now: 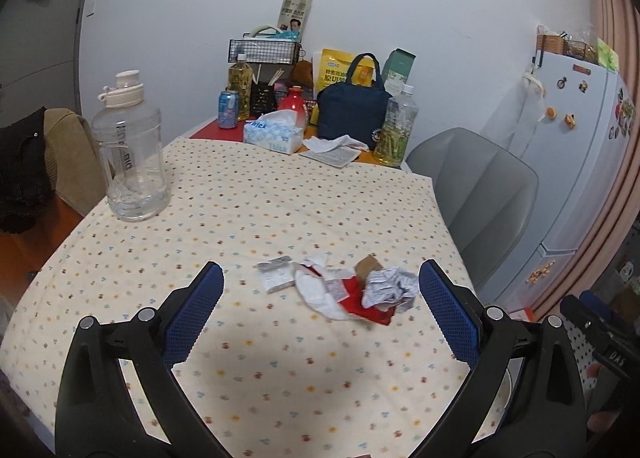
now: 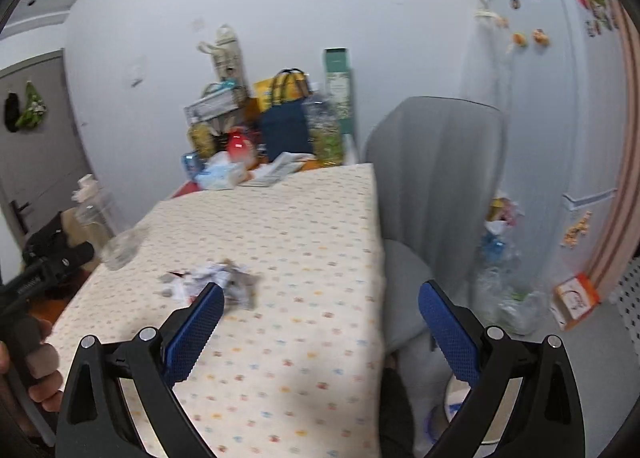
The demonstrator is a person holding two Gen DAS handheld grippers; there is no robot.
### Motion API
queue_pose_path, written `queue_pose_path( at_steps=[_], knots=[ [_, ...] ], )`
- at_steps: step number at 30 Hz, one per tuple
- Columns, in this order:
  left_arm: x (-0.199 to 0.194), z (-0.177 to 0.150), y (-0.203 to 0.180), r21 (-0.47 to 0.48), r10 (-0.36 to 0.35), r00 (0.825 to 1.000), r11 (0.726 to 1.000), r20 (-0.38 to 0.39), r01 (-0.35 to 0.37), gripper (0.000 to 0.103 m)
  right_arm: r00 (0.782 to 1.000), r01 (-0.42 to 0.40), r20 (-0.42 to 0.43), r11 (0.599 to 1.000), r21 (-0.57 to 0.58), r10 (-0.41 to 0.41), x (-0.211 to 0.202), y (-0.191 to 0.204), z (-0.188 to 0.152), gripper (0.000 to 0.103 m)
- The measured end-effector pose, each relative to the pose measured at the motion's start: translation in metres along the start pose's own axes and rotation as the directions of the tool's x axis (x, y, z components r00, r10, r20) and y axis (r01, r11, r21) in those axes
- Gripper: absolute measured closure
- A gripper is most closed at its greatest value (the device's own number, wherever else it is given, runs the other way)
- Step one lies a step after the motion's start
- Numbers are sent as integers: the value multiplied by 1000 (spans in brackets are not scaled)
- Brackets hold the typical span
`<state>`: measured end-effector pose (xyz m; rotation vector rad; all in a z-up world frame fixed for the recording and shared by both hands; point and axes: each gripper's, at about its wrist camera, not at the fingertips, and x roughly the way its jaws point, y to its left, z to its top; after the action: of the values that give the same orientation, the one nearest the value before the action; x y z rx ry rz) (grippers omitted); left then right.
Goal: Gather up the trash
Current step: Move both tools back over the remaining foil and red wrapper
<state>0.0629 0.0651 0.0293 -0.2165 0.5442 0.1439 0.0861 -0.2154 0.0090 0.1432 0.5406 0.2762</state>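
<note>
A: Well, where did the trash sit?

B: The trash pile lay on the dotted tablecloth, a crumpled receipt, a red wrapper and white packets bunched together. In the left wrist view it was at about one o'clock of the left gripper, beyond the fingertips and closer to the right finger than the left. The fingers were spread wide with nothing between them, which I judged to be a stance for closing on the heap.

A: And the right gripper?

B: The right gripper was also spread and held nothing. It hung over the table's right edge, with the pile at about ten o'clock, beside its left finger. That view was blurred, so the details were unclear.

A: Anything in the way?

B: Nothing lay between the grippers and the pile. A big clear water jug stood well apart at ten o'clock. At twelve, far back, were a tissue box, a navy bag and bottles. A grey chair stood beside the table, and beyond it, on the floor by the fridge, was a clear plastic bag, likely the bin bag.
</note>
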Motion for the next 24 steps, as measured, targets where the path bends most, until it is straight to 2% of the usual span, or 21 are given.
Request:
queue_pose_path(
  at_steps=[4,13,19,24],
  knots=[
    [-3,-4,22,-23,-27,1000,999,-14,26,6,998,-57,33,998,-36,58,0,22,0,8],
    [1,-17,63,-33,-48,999,998,-22,47,6,978,-206,1,966,-156,209,15,70,-1,8],
    [14,-23,98,-96,-19,998,995,-54,14,6,978,-184,-120,975,-127,169,48,74,-8,8],
    [35,-29,110,-124,-47,993,992,-112,33,6,967,-202,-162,979,-25,195,72,60,-15,8]
  ],
)
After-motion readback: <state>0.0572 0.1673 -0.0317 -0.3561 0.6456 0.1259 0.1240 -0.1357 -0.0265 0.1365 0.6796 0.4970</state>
